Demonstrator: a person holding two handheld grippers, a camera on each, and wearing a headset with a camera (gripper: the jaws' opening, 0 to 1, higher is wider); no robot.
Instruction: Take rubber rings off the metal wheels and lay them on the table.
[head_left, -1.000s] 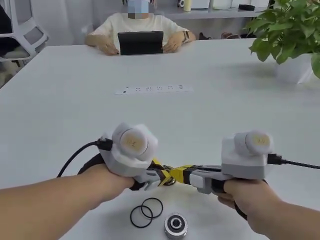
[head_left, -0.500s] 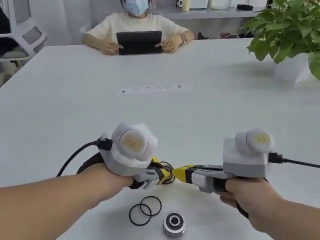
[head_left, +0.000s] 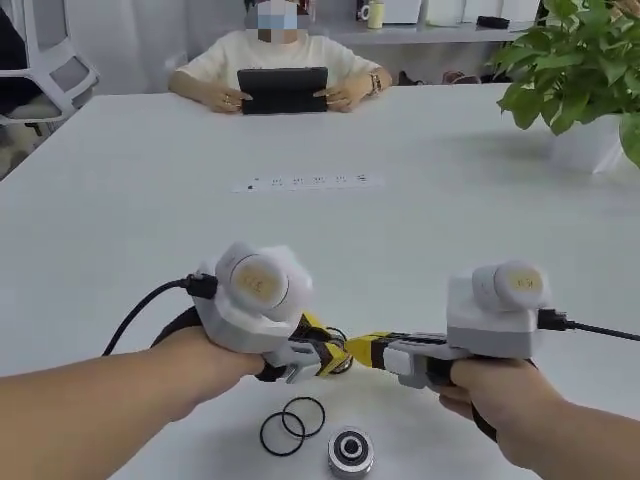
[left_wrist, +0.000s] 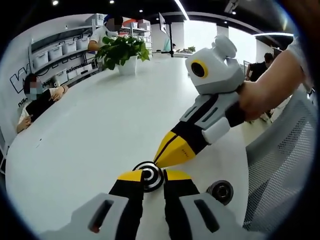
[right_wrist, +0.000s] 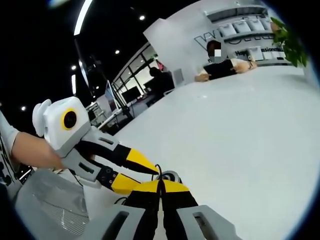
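Two metal wheels, three rubber rings on a white table (head_left: 420, 220)
Left gripper (left_wrist: 153, 179) jaws clamp one round wheel (left_wrist: 148, 176); right gripper (right_wrist: 160, 186) jaws pinch shut on its thin black ring (right_wrist: 159, 172). Two loose rings (head_left: 283, 418) lie beside the second wheel (head_left: 351, 450).

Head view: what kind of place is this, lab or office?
Most likely an office meeting room: a long white table, a person seated at its far end with a tablet, a potted plant at the right, and an office chair at the left.

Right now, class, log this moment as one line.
left gripper: shut on held wheel | right gripper: shut on rubber ring | table: two loose rings, bare wheel
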